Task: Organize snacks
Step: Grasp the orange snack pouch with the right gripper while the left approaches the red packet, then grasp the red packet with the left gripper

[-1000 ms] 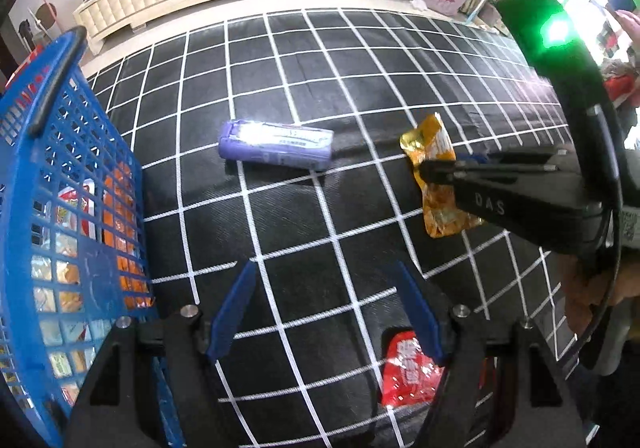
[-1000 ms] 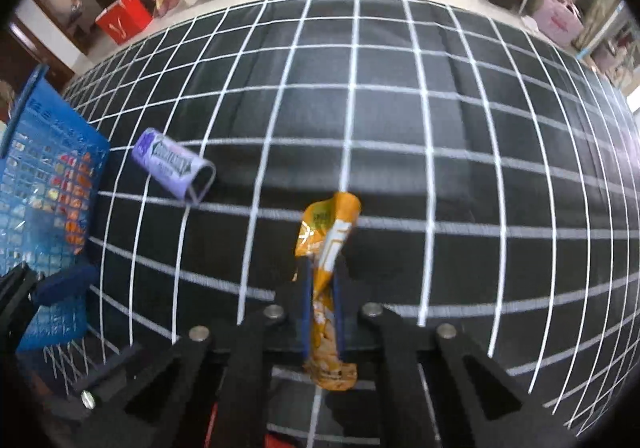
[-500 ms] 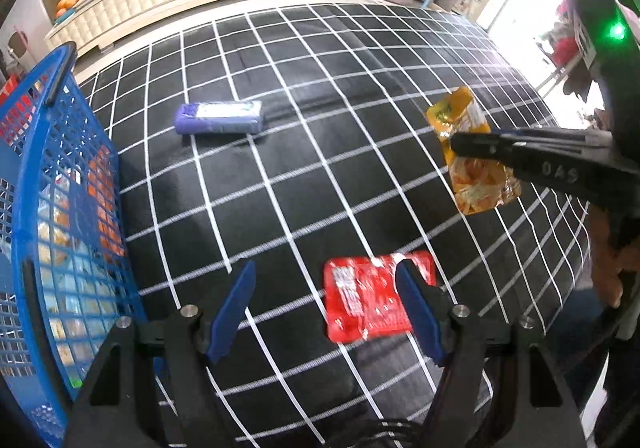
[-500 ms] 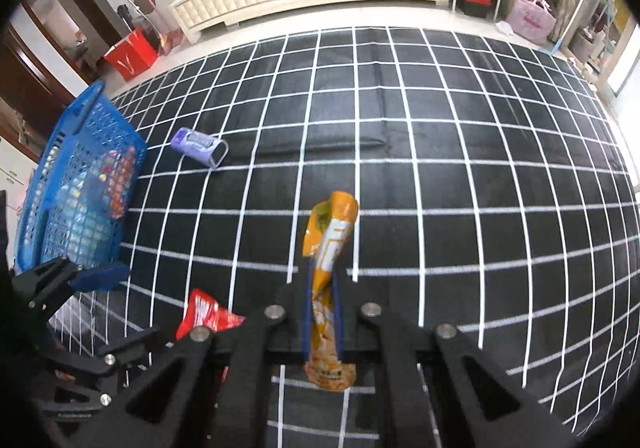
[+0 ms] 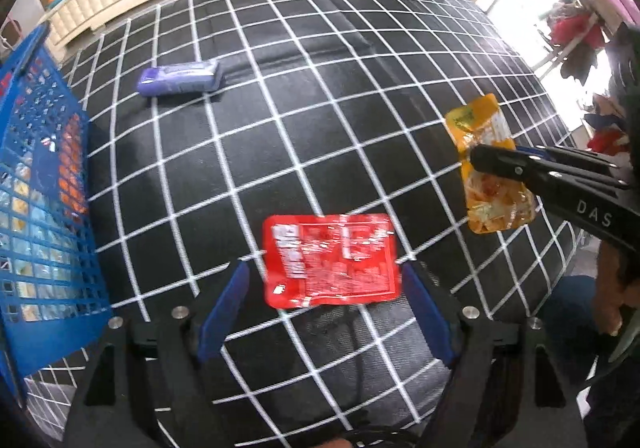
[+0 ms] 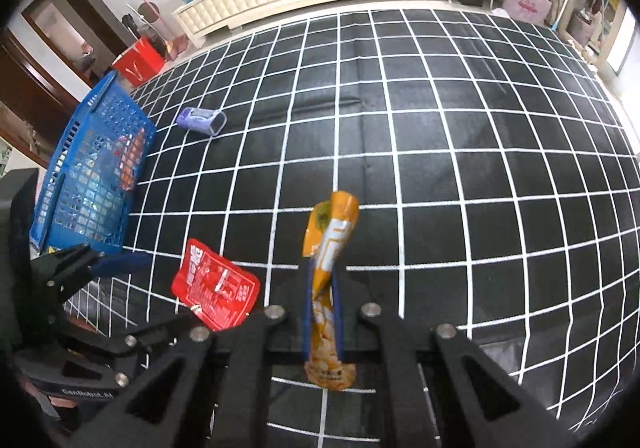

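Lower centre: right tongs point(image 6: 322, 322) clamped on orange pouch point(image 6: 329, 248), lifted for basket point(image 6: 92, 176); left tongs point(image 5: 324, 312) apart over red packet point(image 5: 330, 260).

Left tongs point(image 5: 324, 304) spread wide, nothing gripped, held low. Right tongs point(image 6: 322, 312) clamped tight, raised.

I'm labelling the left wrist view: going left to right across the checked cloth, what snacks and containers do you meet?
Blue basket → purple packet → red packet → orange pouch, clamped in the right gripper.
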Tool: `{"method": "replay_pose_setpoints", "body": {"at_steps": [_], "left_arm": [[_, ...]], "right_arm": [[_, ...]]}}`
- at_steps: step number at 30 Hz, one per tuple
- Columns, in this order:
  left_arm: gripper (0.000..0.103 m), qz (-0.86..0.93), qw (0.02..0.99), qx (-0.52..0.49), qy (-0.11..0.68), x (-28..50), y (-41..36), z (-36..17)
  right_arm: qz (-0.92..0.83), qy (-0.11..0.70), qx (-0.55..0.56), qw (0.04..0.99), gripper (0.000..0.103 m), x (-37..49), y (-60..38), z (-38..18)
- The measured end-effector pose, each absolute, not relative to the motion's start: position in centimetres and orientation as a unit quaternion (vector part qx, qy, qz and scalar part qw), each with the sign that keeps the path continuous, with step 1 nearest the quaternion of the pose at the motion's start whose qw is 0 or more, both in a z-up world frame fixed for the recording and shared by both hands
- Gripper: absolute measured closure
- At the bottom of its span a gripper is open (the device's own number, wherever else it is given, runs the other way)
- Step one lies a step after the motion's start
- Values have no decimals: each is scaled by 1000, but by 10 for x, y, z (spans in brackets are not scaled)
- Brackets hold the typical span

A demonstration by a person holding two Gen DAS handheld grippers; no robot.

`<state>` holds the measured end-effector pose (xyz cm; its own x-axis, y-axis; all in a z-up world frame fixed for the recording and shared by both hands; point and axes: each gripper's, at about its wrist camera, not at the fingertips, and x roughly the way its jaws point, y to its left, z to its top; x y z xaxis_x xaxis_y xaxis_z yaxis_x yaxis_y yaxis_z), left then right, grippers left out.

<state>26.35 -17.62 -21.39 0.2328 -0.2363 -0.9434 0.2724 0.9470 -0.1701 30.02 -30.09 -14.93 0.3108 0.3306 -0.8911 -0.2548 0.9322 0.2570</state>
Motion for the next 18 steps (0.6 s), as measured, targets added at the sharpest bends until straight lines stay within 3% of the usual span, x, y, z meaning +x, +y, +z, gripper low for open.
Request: {"method": "replay_pose_setpoints", "body": {"at_steps": [6,18], "left_arm": [[25,-130,796,71,587,262,-201,-212],[25,54,758,-239,605,260,-170,-239]], "right_arm": [[195,549,30,812,91,295,-309,-147],[242,540,18,806,91,302,-307,-146]]}}
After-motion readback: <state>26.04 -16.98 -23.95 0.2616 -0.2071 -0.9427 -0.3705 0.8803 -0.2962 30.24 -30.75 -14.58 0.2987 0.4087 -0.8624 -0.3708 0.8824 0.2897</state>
